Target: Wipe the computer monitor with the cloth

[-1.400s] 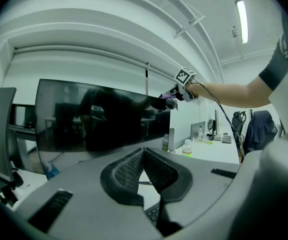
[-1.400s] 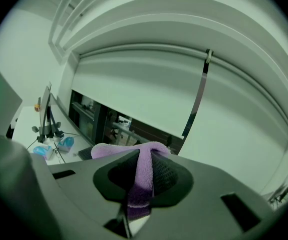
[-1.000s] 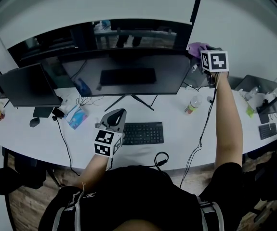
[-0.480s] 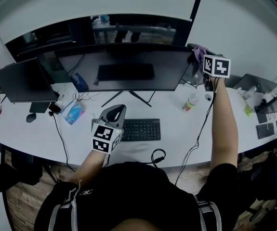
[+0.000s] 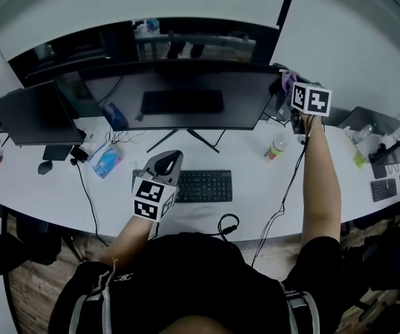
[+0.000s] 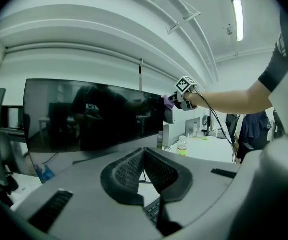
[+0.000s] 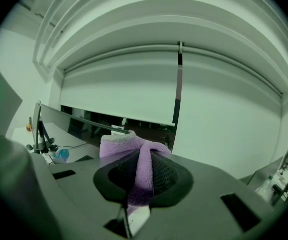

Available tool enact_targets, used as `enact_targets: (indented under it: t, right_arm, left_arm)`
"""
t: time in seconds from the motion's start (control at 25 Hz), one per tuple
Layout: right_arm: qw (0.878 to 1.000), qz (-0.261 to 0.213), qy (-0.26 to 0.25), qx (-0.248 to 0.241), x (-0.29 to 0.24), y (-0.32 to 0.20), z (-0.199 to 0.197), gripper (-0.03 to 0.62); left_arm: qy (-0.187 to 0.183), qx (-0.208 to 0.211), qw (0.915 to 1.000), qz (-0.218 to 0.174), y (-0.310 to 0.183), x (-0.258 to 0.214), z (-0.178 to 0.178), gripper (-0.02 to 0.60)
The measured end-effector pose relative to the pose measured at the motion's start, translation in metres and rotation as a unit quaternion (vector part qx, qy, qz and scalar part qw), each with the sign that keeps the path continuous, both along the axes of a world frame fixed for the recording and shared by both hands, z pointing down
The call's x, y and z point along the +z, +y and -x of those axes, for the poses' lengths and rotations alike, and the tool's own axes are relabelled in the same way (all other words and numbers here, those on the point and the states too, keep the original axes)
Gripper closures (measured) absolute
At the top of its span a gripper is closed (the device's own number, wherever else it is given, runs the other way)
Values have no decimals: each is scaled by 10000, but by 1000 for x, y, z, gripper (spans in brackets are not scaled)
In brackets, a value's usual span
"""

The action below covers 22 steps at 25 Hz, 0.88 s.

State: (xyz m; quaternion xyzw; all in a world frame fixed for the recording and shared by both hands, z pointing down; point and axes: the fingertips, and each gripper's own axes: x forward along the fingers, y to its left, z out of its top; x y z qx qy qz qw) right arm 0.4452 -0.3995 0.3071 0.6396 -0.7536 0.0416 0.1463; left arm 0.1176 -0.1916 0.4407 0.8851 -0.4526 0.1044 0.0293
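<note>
Right claw pinched purple fleecy cloth at upper right corner of wide black computer monitor. Screen ran leftward from claw, long axis horizontal. Left claw pressed together, empty, low over white surface, farther off.

Monitor: big, wide, black, screen dark w/ reflections. Stands upright on its thin-legged stand at the back of the white desk. Cloth: small, soft, purple, bunched up. It's pinched btwn the jaws of the right gripper, up by the monitor's top right corner. Can't tell if it touches the screen.
</note>
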Motion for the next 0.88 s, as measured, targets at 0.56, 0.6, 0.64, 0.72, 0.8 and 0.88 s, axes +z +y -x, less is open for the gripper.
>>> enact_targets:
  t: [0.56, 0.6, 0.64, 0.72, 0.8, 0.88]
  right_arm:
    - [9993, -16, -155, 326, 52, -4, -1, 522]
    - [9992, 5, -168, 360, 57, -4, -1, 522]
    - [9990, 24, -176, 400, 61, -3, -1, 522]
    - [9986, 54, -177, 500, 68, -4, -1, 522]
    - [9980, 70, -169, 608, 75, -5, 0, 522]
    - [9972, 59, -179, 722, 81, -6, -1, 522]
  left_arm:
    - [-24, 2, 9999, 107, -5, 10, -1, 569]
    - [-23, 1, 9999, 113, -5, 10, -1, 569]
    - [-24, -2, 9999, 120, -6, 11, -1, 569]
    - [-31, -6, 9999, 136, -8, 11, 0, 569]
    - [-39, 2, 9999, 149, -10, 12, 1, 569]
    - [-47, 16, 9999, 161, -12, 13, 1, 569]
